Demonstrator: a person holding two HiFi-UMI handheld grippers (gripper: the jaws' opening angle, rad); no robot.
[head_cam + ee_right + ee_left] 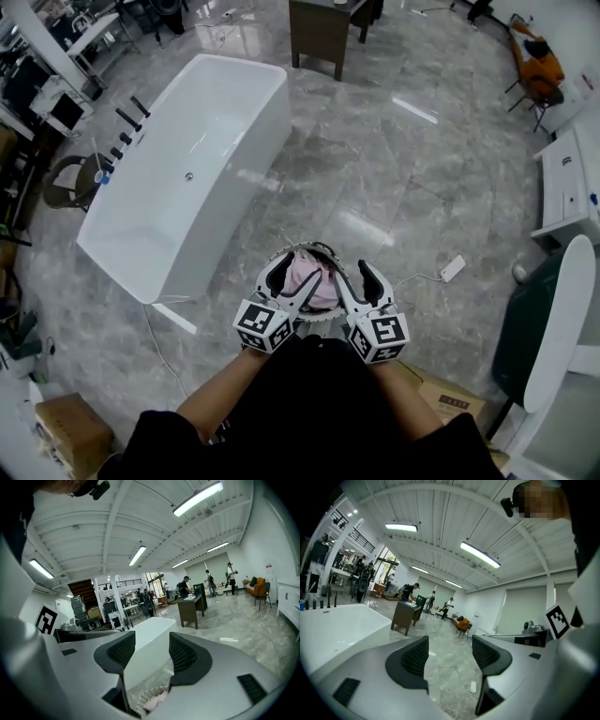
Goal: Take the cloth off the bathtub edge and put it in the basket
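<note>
Closest to me, I hold the left gripper (287, 278) and the right gripper (356, 276) side by side, each with its fingers spread and nothing between them. Just beneath them, the pink cloth (316, 278) lies inside the basket (321, 247) on the grey floor (375, 169). Farther off to the left stands the white bathtub (187, 169).

The cloth (309, 279) lies in the basket (141, 701), right of the bathtub (246, 141).
</note>
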